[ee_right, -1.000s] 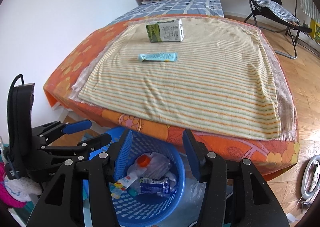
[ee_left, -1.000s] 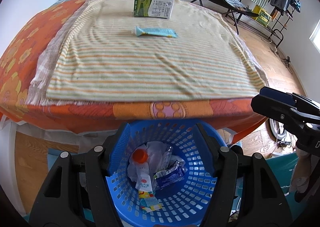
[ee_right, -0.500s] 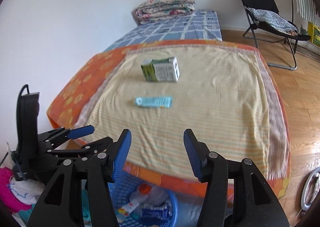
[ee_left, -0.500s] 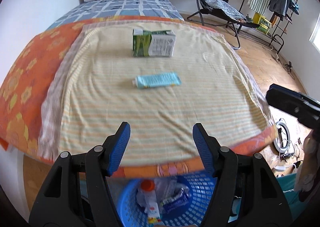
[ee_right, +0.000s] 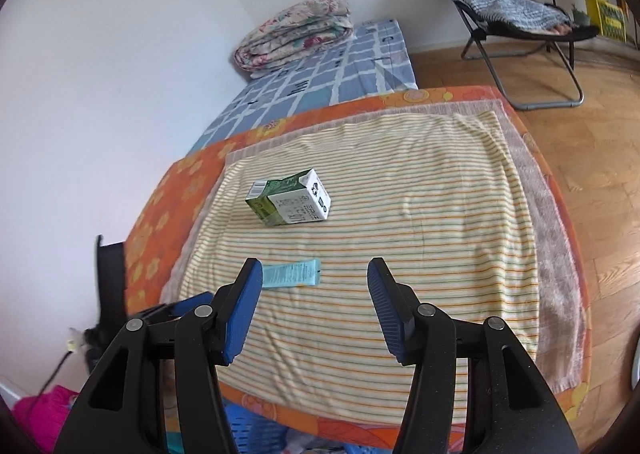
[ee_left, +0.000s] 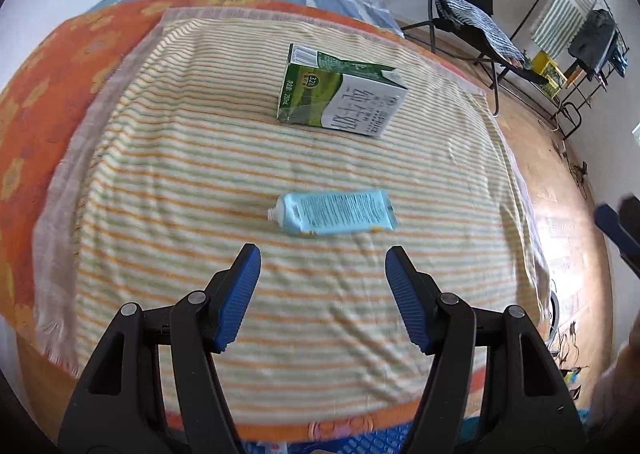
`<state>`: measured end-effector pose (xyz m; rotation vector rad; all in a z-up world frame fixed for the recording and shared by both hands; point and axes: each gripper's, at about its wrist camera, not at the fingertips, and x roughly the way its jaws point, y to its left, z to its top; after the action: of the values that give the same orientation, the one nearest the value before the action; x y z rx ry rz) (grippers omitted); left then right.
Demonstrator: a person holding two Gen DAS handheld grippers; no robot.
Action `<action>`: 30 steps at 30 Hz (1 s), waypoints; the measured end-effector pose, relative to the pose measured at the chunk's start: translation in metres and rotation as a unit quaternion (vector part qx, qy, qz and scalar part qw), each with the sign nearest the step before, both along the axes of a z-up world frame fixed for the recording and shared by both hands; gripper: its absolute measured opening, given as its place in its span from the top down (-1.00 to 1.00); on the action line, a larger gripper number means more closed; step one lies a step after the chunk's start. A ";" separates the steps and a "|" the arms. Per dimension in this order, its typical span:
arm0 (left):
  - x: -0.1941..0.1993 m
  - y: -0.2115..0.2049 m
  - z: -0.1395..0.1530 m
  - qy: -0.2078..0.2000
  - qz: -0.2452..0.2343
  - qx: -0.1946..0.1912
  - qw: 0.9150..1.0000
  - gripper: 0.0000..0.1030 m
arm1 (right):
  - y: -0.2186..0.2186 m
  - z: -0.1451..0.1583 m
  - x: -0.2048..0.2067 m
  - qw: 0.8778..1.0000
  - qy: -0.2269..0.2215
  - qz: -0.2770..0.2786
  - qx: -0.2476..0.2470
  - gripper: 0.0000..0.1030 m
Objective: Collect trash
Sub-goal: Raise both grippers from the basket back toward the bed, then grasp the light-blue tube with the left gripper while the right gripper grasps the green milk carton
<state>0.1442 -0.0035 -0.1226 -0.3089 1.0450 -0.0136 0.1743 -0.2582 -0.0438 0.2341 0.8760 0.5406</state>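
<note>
A light blue tube [ee_left: 334, 213] lies on the striped towel [ee_left: 240, 174], just beyond my open, empty left gripper [ee_left: 322, 260]. A green and white carton [ee_left: 342, 96] lies on its side farther back. In the right wrist view the tube [ee_right: 291, 273] sits at the left finger of my open, empty right gripper [ee_right: 314, 274], with the carton [ee_right: 289, 202] behind it. The blue trash basket [ee_left: 360, 442] shows only as a rim at the bottom edge of each view [ee_right: 256, 430].
The towel lies on an orange flowered cover [ee_right: 160, 222] over a bed. A folded quilt [ee_right: 294, 26] sits at the far end. A black folding chair [ee_right: 516, 22] and a clothes rack [ee_left: 580, 26] stand on the wood floor to the right.
Both grippers have risen from over the basket and moved forward over the bed. The tube and carton now look much closer. The basket has dropped to the bottom edge.
</note>
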 end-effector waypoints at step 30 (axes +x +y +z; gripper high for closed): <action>0.055 0.046 -0.041 0.037 0.065 -0.040 0.996 0.68 | 0.056 -0.018 0.069 1.000 0.019 0.012 0.001 -0.04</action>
<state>0.1990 0.0430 -0.1638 -0.4513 1.0980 0.0733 0.2431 -0.2019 -0.0617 0.2359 0.9170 0.5606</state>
